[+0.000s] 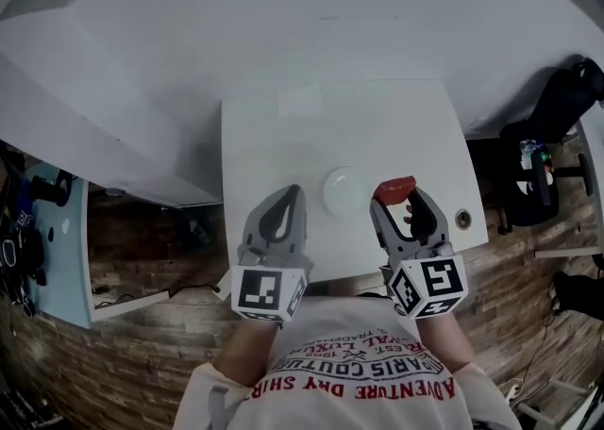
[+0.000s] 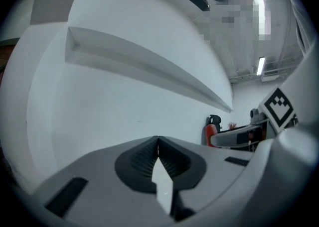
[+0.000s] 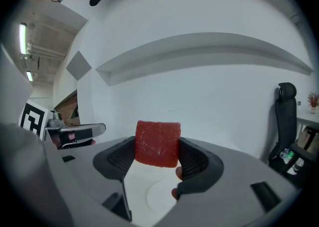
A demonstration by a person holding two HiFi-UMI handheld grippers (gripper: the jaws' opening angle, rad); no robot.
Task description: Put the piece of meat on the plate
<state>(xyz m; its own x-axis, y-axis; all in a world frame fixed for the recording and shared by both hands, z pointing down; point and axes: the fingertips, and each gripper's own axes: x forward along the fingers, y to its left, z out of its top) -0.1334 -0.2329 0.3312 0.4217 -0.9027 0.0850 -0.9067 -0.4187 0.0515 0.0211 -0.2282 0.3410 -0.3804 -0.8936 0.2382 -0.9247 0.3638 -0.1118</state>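
the piece of meat [image 3: 158,143], a red block, is pinched between the jaws of the right gripper [image 1: 396,196] and is held clear of the white table [image 1: 283,126]. in the head view it is seen just to the right of the white plate [image 1: 344,190], not on it. in the right gripper view the plate is seen below the meat, between the jaws. the left gripper [image 1: 289,200] is held over the table, just left of the plate. its jaws are pressed together at the tips, with nothing between them. a black office chair [image 3: 285,121] is seen by the wall at the right.
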